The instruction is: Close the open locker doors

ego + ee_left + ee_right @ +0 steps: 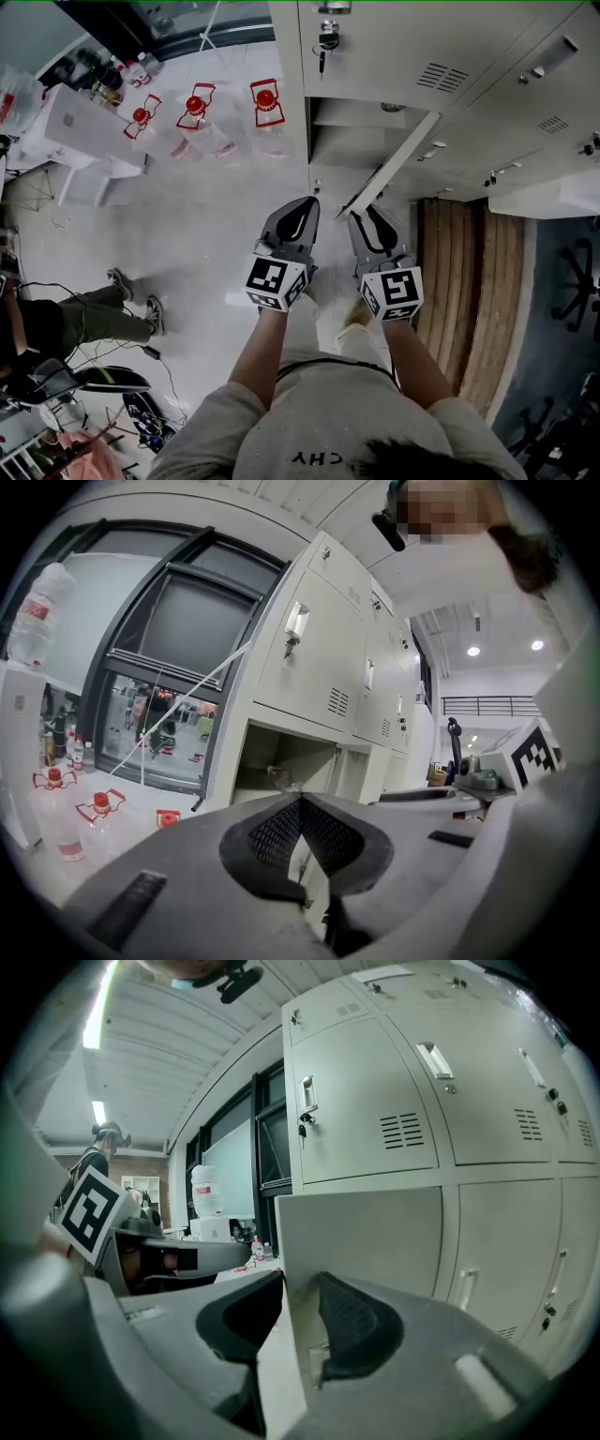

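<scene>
Head view, pale floor [187,220], right hand-held gripper [362,216] grasping open locker door [401,155], left hand-held gripper [309,202] clenched.

Lab workspace, metal lockers [394,47], bottled water [202,122]

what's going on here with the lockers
A person stands at a bank of lockers with a hand-held gripper in each hand. The right hand-held gripper has the free edge of an open locker door between its jaws, which look closed on it. The door stands swung out from its compartment and is not yet shut. The left hand-held gripper is shut and empty, held just beside the right one.
</scene>
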`<state>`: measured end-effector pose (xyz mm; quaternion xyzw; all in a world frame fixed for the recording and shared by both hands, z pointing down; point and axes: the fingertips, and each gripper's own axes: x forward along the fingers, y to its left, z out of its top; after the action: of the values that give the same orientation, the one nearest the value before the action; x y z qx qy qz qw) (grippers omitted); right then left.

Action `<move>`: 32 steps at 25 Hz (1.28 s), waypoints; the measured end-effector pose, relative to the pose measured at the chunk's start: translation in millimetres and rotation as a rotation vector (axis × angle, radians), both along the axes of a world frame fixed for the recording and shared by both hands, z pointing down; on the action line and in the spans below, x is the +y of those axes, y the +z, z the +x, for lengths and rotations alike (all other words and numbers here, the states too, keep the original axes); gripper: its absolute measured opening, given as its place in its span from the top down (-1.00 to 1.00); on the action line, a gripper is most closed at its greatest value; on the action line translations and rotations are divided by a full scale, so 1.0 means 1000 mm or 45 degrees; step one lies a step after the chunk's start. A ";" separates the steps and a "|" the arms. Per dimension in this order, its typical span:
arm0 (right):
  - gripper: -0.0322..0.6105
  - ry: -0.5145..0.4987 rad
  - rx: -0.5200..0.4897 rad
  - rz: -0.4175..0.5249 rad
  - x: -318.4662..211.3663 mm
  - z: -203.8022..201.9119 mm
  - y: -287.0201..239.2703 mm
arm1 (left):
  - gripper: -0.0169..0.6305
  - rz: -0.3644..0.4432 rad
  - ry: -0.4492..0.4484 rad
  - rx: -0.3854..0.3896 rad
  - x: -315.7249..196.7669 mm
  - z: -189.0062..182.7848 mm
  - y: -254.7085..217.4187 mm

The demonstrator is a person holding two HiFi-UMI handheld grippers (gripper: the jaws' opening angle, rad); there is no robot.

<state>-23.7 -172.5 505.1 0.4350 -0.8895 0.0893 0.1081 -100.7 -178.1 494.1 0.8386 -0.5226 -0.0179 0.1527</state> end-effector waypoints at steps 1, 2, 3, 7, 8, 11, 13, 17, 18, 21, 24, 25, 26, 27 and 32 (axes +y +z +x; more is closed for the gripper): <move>0.53 0.002 -0.001 0.002 -0.003 -0.004 0.000 | 0.96 0.002 -0.001 0.001 -0.002 -0.005 0.000; 0.53 0.004 -0.002 0.005 -0.005 -0.008 0.000 | 0.96 0.003 -0.002 0.002 -0.005 -0.010 0.001; 0.54 0.005 -0.003 0.007 -0.008 -0.012 0.001 | 0.96 0.002 -0.002 0.002 -0.008 -0.013 0.003; 0.54 0.008 -0.010 0.017 -0.022 -0.027 0.003 | 0.96 -0.005 0.000 0.006 -0.019 -0.026 0.009; 0.54 0.013 -0.008 0.019 -0.026 -0.031 0.003 | 0.96 -0.005 0.002 0.008 -0.022 -0.029 0.010; 0.55 0.029 -0.001 0.025 -0.036 -0.044 0.002 | 0.96 -0.008 0.009 0.013 -0.030 -0.041 0.011; 0.55 0.038 0.005 0.028 -0.042 -0.051 0.002 | 0.96 -0.009 0.012 0.014 -0.035 -0.047 0.013; 0.55 0.060 0.016 0.033 -0.056 -0.061 0.003 | 0.96 -0.002 0.025 0.010 -0.047 -0.056 0.017; 0.55 0.065 0.016 0.033 -0.059 -0.064 0.004 | 0.96 0.000 0.027 0.009 -0.050 -0.058 0.018; 0.56 0.078 0.012 0.035 -0.072 -0.074 0.003 | 0.96 0.008 0.033 0.005 -0.061 -0.068 0.020; 0.56 0.095 0.012 0.035 -0.084 -0.082 0.003 | 0.96 0.017 0.042 -0.005 -0.073 -0.078 0.021; 0.57 0.108 0.008 0.028 -0.088 -0.083 0.004 | 0.96 0.018 0.046 -0.007 -0.076 -0.080 0.020; 0.60 0.126 0.000 0.014 -0.092 -0.083 0.006 | 0.96 0.020 0.049 -0.009 -0.079 -0.083 0.020; 0.63 0.147 -0.011 -0.003 -0.097 -0.082 0.009 | 0.96 0.021 0.051 -0.009 -0.082 -0.085 0.020; 0.65 0.194 -0.047 -0.032 -0.114 -0.084 0.015 | 0.96 0.028 0.058 -0.012 -0.095 -0.095 0.021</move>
<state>-107.3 -286.6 520.2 0.4982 -0.8545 0.1164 0.0900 -195.4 -273.3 514.9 0.8520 -0.5039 -0.0163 0.1414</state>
